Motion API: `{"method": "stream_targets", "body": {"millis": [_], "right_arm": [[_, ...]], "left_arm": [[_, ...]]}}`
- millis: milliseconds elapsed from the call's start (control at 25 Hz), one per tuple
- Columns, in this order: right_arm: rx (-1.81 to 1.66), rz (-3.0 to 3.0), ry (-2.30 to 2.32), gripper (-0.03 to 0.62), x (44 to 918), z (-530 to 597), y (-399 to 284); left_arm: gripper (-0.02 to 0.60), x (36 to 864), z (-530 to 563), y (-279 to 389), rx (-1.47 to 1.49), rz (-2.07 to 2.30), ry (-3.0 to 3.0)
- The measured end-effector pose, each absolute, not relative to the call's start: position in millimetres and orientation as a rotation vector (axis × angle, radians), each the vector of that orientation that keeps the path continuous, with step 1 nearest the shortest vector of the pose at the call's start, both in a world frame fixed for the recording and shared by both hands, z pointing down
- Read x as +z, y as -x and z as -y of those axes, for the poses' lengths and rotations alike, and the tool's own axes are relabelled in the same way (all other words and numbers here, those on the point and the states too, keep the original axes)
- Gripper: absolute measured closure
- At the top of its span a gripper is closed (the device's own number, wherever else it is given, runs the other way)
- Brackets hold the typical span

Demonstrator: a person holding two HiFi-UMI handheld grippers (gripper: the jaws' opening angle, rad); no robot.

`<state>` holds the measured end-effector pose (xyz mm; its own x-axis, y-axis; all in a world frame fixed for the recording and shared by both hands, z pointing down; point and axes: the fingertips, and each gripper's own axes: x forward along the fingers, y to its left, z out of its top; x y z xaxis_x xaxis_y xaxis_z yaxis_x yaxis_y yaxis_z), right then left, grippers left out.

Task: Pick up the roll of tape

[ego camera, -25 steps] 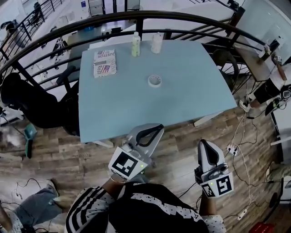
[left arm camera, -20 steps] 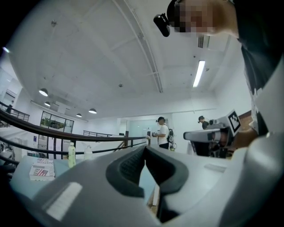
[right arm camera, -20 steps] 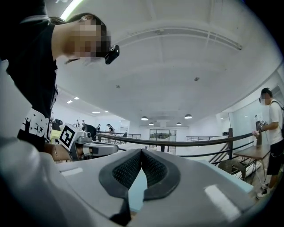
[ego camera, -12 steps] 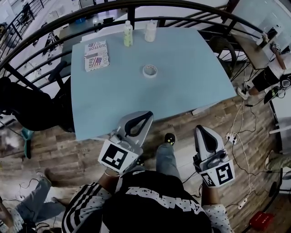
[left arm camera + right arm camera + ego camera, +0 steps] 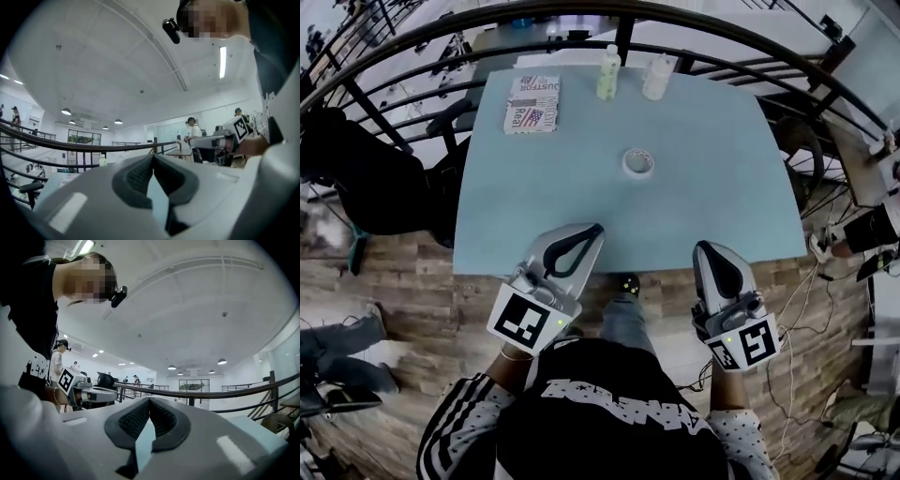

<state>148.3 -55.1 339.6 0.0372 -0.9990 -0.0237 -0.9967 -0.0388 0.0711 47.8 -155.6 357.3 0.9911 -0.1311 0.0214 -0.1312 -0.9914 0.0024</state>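
Tape roll shows in head view alone; left gripper and right gripper have fingers pressed together.

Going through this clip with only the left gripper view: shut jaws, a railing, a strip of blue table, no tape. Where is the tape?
Observer: In the head view the tape lies flat near the middle of the table, with nothing touching it.
Operator: Does the right gripper hold anything?
Observer: No. In its own view the right gripper has its jaws together, with nothing between them.
Operator: Is anything between the left gripper and the tape?
Observer: Only bare table. The left gripper is over the table's near edge.
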Motion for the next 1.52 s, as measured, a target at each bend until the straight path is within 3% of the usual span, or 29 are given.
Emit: {"method": "stream_targets", "body": {"millis": [840,1520], "right_arm": [[-0.023,2.378,-1.770,0.574,407.1,184.8,-280.0],[0.086,2.409,-1.328,0.542,515.9,256.0,-317.0]], "left_arm": [[0.581,371.0,233.5,-140.0,0.152,0.735,-3.046],[0.581,407.1,265.4,-167.4,0.276,1.100,-2.873]]}}
